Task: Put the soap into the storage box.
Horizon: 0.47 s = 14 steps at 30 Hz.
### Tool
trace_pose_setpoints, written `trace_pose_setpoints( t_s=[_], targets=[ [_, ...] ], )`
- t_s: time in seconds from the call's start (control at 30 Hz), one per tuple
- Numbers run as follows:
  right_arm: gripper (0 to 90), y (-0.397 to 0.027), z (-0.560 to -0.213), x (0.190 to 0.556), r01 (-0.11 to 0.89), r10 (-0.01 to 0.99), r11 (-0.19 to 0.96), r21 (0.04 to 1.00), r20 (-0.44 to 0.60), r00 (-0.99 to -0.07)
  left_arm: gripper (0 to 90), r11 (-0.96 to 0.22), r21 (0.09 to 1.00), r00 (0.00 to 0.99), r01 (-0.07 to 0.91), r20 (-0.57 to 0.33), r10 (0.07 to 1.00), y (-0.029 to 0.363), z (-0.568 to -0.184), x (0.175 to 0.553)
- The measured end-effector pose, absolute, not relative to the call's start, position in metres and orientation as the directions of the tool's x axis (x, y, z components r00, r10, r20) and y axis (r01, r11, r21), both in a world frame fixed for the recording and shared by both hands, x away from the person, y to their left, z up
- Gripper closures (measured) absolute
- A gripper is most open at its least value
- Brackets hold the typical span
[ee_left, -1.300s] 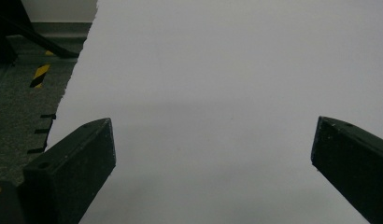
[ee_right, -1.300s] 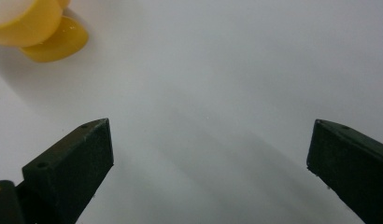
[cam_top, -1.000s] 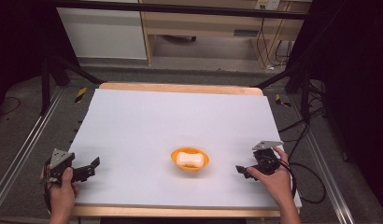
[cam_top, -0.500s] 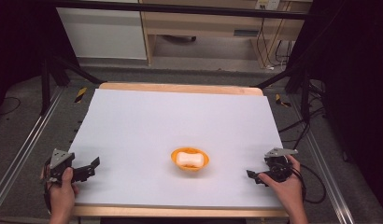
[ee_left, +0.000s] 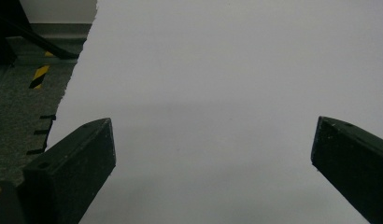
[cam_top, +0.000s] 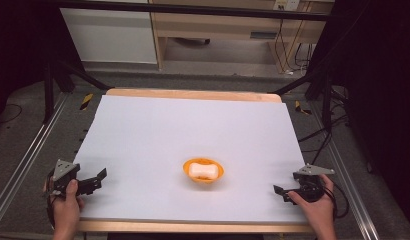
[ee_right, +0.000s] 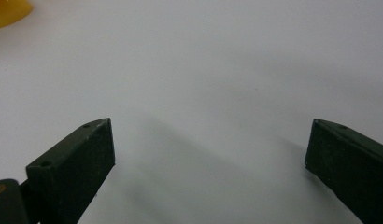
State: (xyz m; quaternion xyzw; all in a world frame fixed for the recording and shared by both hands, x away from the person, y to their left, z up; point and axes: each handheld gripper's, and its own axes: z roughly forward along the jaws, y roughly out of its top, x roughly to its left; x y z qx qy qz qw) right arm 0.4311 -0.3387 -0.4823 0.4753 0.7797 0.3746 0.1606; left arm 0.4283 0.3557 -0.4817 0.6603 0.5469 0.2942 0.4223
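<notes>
We find no writing we can read anywhere here. The white sheet over the worktop (cam_top: 193, 135) is blank, no print and no numbers on it. The orange bowl (cam_top: 203, 170) carries no label or brand that we can make out. Yellow-and-black hazard stripes (cam_top: 86, 101) sit on the floor by the far left corner, a plain warning pattern with no words. A pale strip (cam_top: 263, 35) on the wooden furniture behind the worktop could be a label, but it's far too small and blurred for us to read.
</notes>
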Motion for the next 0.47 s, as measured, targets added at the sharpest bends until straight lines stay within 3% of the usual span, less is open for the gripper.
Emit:
trace_pose_setpoints(
  t_s=[0.47],
  targets=[
    [2.8, -0.360, -0.482, 0.414, 0.586, 0.878, 0.173, 0.791, 0.146, -0.456, 0.0, -0.047, 0.882, 0.231, 0.469, -0.071, 0.970, 0.355, -0.481, 0.428]
  ],
)
